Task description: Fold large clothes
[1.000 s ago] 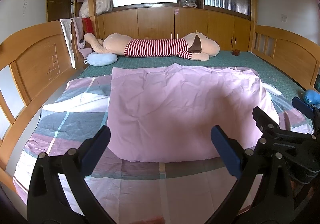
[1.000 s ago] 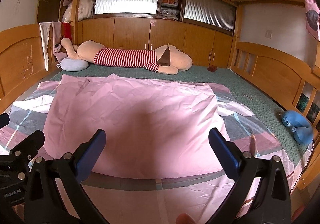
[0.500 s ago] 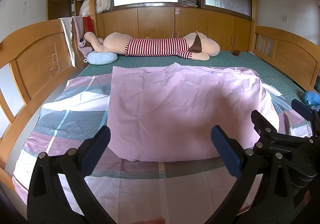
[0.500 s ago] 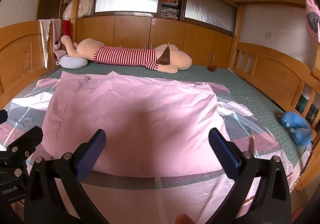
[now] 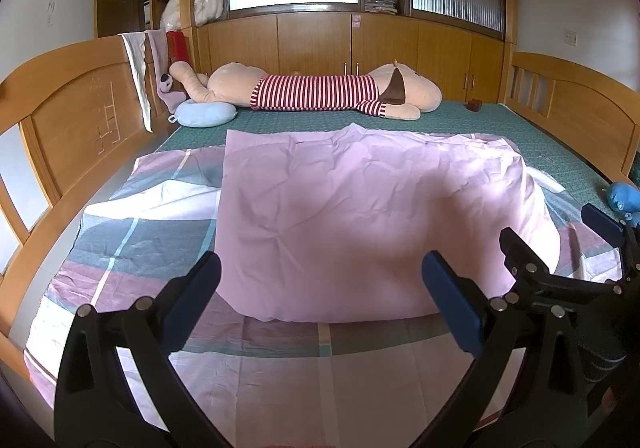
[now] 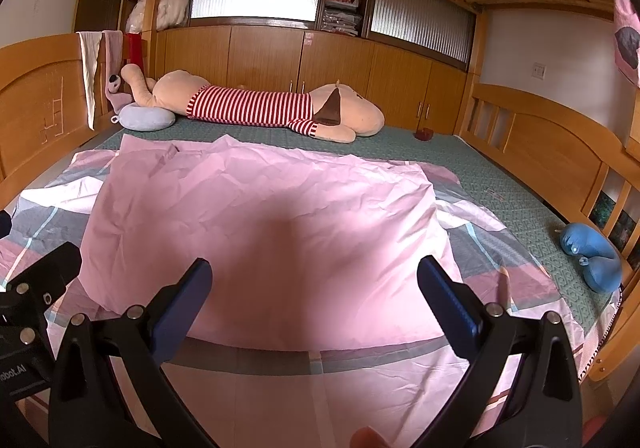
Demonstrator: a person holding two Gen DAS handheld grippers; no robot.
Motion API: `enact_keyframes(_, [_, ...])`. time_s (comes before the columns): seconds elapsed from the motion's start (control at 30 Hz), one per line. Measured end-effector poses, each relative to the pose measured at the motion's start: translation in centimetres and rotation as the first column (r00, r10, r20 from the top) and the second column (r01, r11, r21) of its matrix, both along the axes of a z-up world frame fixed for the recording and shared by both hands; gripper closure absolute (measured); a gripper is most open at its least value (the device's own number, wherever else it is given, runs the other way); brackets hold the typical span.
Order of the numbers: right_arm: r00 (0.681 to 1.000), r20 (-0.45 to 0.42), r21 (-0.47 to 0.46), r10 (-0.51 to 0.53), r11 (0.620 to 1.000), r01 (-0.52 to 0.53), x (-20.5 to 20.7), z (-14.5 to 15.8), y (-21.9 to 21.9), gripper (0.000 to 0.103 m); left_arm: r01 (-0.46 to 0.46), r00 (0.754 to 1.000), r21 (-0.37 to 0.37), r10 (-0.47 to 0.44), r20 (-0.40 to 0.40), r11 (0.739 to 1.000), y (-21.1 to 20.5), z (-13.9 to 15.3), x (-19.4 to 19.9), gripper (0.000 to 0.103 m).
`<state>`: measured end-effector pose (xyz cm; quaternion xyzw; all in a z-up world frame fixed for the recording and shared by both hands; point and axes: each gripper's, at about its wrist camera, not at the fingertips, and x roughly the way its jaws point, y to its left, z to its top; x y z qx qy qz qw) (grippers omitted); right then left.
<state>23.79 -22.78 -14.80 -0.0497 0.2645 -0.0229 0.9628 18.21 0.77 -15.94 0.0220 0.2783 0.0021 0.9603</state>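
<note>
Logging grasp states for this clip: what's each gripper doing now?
Left gripper: open, holding nothing, above the pink sheet.
Right gripper: open, holding nothing.

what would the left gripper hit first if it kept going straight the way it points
Probably the pink folded sheet: the open left gripper aims at its near edge, with nothing between. Depth is uncertain.
</note>
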Motion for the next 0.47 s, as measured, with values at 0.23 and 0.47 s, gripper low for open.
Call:
enact_keyframes(0.23, [1.000, -0.006, 0.000, 0.002, 1.000, -0.002, 0.13, -0.23, -0.05, 0.001, 0.002, 1.000, -0.016, -0.002, -0.013, 1.000, -0.04, -0.28, 0.27, 0.002])
enact_keyframes(0.47, [1.000, -0.015, -0.002, 0.008, 1.000, -0.008, 0.36, -0.60, 0.03, 0.001, 0.005, 0.999, -0.049, -0.007, -0.041, 0.999, 0.31, -0.80, 0.59, 0.002])
